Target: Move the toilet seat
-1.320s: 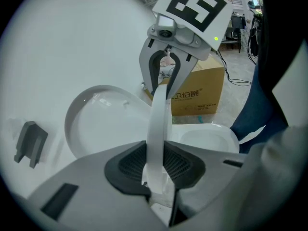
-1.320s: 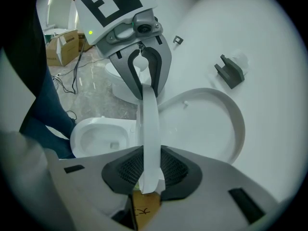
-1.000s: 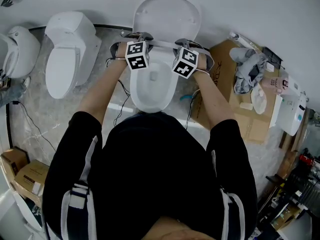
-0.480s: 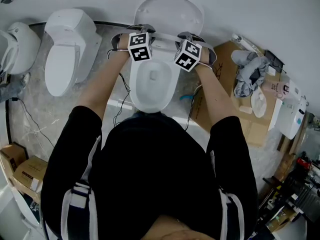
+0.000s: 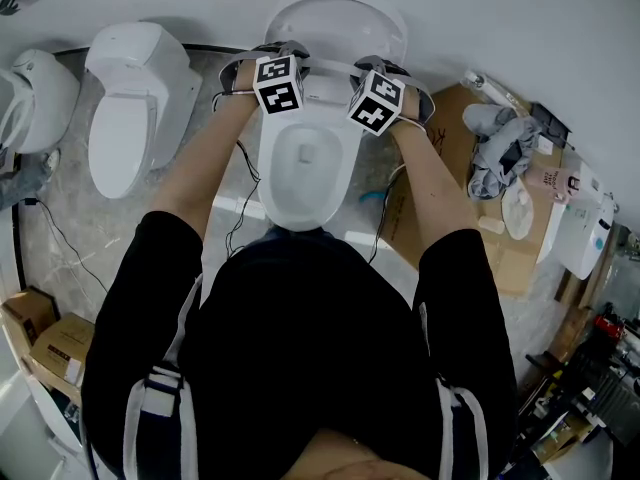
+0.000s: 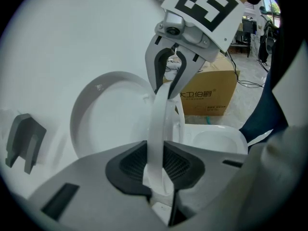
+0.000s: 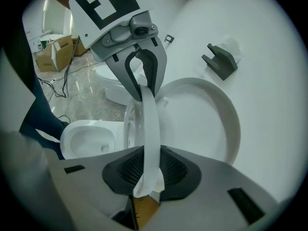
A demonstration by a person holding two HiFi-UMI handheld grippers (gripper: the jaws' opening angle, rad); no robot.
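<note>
White toilet bowl sits in front of the person, its lid upright against the wall. The toilet seat stands raised near the lid, its rim pinched on either side by the left tool and the right tool.

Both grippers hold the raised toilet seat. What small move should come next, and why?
Probably tip the toilet seat slightly back toward the lid. The left gripper and right gripper are shut on its front edge, and a gap shows between it and the lid, so it does not rest there yet.
</note>
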